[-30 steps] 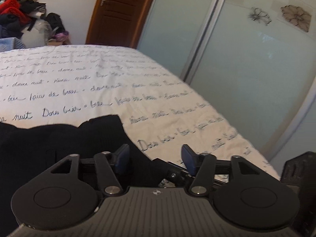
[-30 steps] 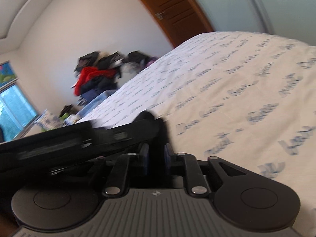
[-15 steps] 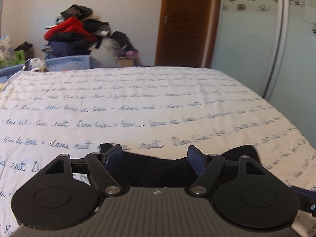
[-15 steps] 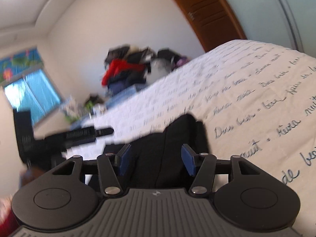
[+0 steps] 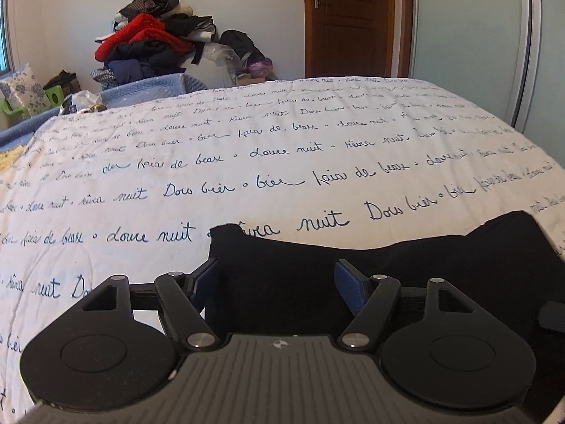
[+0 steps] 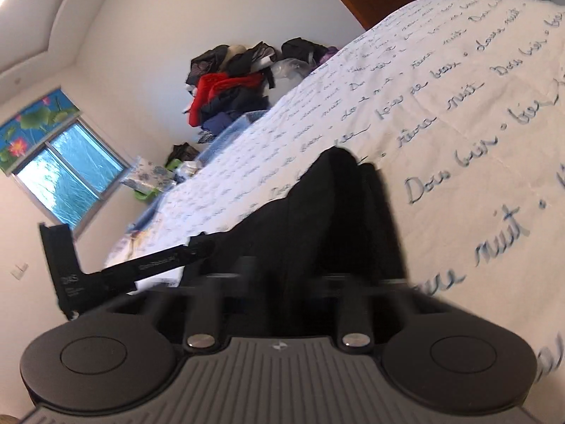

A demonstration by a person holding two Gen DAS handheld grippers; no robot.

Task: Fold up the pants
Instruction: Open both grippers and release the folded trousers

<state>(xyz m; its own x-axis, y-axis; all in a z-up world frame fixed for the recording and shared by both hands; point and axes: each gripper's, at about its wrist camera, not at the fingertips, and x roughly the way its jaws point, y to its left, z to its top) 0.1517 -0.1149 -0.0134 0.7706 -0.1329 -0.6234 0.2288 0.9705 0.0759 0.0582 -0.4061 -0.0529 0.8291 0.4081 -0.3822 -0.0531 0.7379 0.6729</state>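
Black pants (image 5: pixel 406 265) lie folded on the white bedspread with script print (image 5: pixel 282 162), at the near edge of the bed. My left gripper (image 5: pixel 279 282) is open and empty, its blue pads spread just above the near left part of the pants. In the right wrist view the pants (image 6: pixel 328 212) show as a dark folded stack. My right gripper (image 6: pixel 286 272) is open over it, blurred by motion, with nothing between the fingers. The left gripper's body (image 6: pixel 106 275) shows at the left of that view.
A pile of clothes (image 5: pixel 155 42) sits beyond the far edge of the bed, by a blue basket (image 5: pixel 148 88). A wooden door (image 5: pixel 349 17) and frosted sliding wardrobe doors (image 5: pixel 469 24) stand at the back right. A window (image 6: pixel 67 173) is at the left.
My right gripper has opened and let go of the pants, then tilted. My left gripper swung left to face the far wall and sits over the pants' near left part.
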